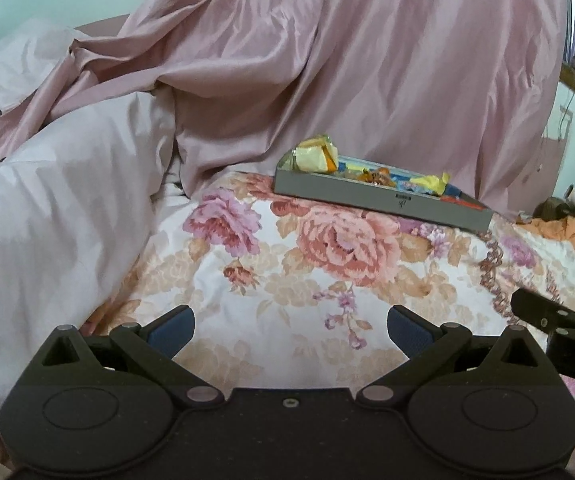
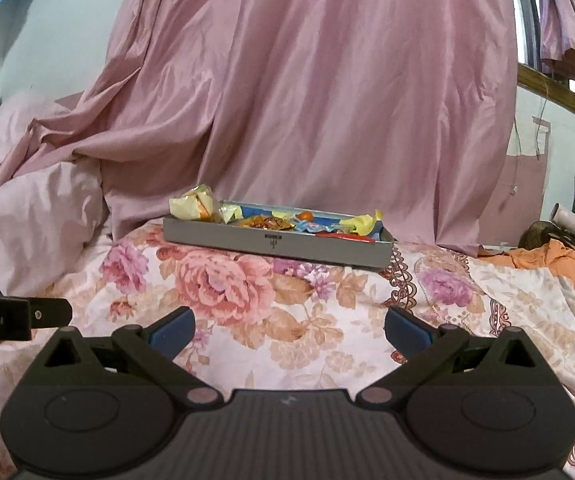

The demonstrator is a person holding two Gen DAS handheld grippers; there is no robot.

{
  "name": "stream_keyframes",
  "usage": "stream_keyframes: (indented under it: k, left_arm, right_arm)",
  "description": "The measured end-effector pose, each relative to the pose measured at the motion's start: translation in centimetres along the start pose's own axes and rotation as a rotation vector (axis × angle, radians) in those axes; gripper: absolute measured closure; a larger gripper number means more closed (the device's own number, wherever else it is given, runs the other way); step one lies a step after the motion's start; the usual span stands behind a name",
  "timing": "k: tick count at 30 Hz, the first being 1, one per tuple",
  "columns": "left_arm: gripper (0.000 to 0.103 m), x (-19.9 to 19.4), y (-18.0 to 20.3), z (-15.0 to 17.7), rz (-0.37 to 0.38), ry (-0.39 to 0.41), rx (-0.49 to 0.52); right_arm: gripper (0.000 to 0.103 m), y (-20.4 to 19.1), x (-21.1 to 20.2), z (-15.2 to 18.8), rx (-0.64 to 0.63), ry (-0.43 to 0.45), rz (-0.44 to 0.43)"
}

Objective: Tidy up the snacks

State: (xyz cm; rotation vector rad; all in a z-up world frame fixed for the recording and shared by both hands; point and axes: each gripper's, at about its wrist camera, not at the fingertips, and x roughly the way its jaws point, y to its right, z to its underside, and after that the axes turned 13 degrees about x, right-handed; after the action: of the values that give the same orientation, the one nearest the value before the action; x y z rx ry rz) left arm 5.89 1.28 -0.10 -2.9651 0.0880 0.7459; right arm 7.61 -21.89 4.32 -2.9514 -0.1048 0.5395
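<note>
Resting on the floral quilt [image 2: 287, 320], a shallow grey rectangular tray [image 2: 275, 244] of crinkly wrapped snacks [image 2: 263, 222]; both claws [image 1: 290, 334] [image 2: 289, 332] wide, empty.

1. The left gripper [image 1: 290, 330] fills the bottom of its own view, jaws spread wide with nothing between the blue pads [image 1: 173, 330].
2. The right gripper [image 2: 289, 330] sits likewise, wide apart and empty.
3. Each gripper's black body pokes into the other's view at mid-height: right edge, left edge.
</note>
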Motion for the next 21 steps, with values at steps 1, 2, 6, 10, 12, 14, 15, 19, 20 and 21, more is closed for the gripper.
stream_keyframes:
  k: [1, 2, 6, 10, 12, 14, 15, 19, 20, 21]
  left_arm:
    - [0.001, 0.08, 0.05, 0.03, -0.006, -0.007, 0.003]
    - [0.001, 0.19, 0.07, 0.05, -0.007, -0.015, 0.004]
    - [0.001, 0.53, 0.11, 0.13, -0.008, -0.041, 0.007]
    - [0.001, 0.75, 0.38, 0.19, -0.005, -0.055, 0.02]
    - [0.001, 0.82, 0.48, 0.2, -0.004, -0.059, 0.026]
    - [0.001, 0.88, 0.54, 0.21, -0.004, -0.062, 0.029]
    - [0.001, 0.86, 0.55, 0.22, -0.004, -0.063, 0.029]
    - [0.001, 0.85, 0.56, 0.24, -0.005, -0.065, 0.029]
    - [0.001, 0.86, 0.55, 0.24, -0.004, -0.065, 0.029]
    - [0.001, 0.85, 0.55, 0.24, -0.004, -0.065, 0.03]
  right_arm:
    - [0.0, -0.06, 0.04, 0.03, -0.004, -0.004, 0.0]
    - [0.0, -0.11, 0.08, 0.07, -0.007, -0.008, 0.0]
    - [0.0, -0.34, 0.4, 0.27, -0.022, -0.032, 0.006]
    - [0.0, -0.5, 0.65, 0.45, -0.031, -0.049, 0.006]
    - [0.0, -0.54, 0.63, 0.51, -0.034, -0.051, 0.004]
    - [0.0, -0.62, 0.65, 0.51, -0.034, -0.052, 0.005]
    - [0.0, -0.62, 0.65, 0.51, -0.033, -0.052, 0.005]
    - [0.0, -0.57, 0.68, 0.61, -0.03, -0.055, 0.006]
    - [0.0, -0.58, 0.68, 0.62, -0.03, -0.056, 0.006]
    - [0.0, -0.58, 0.68, 0.63, -0.031, -0.056, 0.006]
